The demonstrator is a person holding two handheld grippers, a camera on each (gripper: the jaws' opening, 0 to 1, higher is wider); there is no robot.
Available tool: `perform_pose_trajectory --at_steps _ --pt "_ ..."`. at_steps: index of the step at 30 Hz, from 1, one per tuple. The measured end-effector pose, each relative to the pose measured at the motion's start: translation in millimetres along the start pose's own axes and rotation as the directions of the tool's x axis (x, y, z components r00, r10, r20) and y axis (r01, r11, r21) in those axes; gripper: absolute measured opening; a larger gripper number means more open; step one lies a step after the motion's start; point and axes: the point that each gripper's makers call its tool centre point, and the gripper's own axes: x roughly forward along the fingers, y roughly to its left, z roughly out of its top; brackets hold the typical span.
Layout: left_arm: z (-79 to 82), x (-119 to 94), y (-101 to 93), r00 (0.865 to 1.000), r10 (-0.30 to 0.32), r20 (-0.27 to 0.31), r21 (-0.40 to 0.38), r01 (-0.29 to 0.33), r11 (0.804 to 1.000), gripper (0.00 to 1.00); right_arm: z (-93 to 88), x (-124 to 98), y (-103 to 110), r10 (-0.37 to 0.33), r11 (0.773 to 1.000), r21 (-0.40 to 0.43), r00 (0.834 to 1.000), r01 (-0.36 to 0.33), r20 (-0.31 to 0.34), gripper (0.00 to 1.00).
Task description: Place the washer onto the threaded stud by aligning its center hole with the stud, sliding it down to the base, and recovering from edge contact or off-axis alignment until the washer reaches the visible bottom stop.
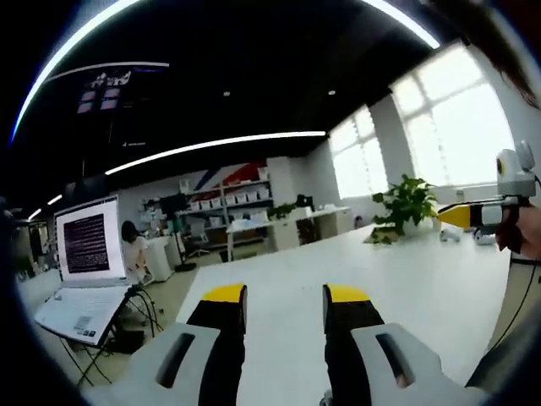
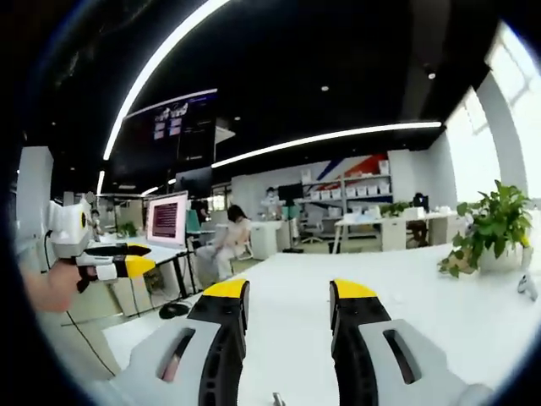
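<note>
Potted plant (image 1: 404, 205) and laptop (image 1: 84, 271) beyond white table (image 1: 406, 279); both grippers' jaws parted, nothing between.

Yellow-tipped black claw (image 1: 284, 306), white table (image 1: 423, 279)

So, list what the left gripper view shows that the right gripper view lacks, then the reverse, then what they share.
Left gripper view alone: an open laptop on a stand at the table's left edge, and the right gripper entering from the right, held by a hand.

Right gripper view alone: the left gripper entering from the left, and a monitor on a desk behind it.

Shared: the white table, a potted plant, a seated person, shelves of white bins, and each view's own jaws standing apart with nothing between them.
</note>
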Motion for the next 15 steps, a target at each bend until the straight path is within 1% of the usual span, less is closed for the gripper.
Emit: perform_pose_trajectory --at_steps 2,4,6,9,13,15 --pt "-3.9 0.7 -0.8 1.000 -0.004 -0.013 0.016 0.005 1.000 0.34 3.5 -0.4 1.8 0.003 1.000 -0.005 1.000 -0.002 0.012 0.40" --pt "-2.6 2.1 -2.2 1.000 -0.009 -0.010 0.035 0.009 0.999 0.34 7.1 -0.8 3.7 0.007 1.000 -0.018 1.000 -0.006 0.022 0.40" --pt "-2.5 3.0 -2.1 1.000 -0.006 -0.010 0.048 0.006 0.999 0.34 5.5 -1.8 4.3 0.005 1.000 -0.026 1.000 -0.004 0.017 0.40" --pt "-5.0 3.2 -0.6 1.000 -0.003 -0.016 0.042 0.004 0.999 0.34 -0.7 -2.6 -0.8 -0.005 1.000 -0.006 1.000 0.005 0.006 0.40" --pt "-6.3 3.1 1.3 1.000 -0.001 -0.017 0.037 0.001 0.999 0.34 1.2 -2.9 -1.8 -0.012 1.000 -0.003 1.000 0.012 0.010 0.40" --pt "-6.3 3.0 2.8 1.000 0.000 -0.014 0.022 0.000 1.000 0.34 1.3 -2.4 0.2 -0.009 1.000 -0.014 1.000 0.009 0.011 0.40"
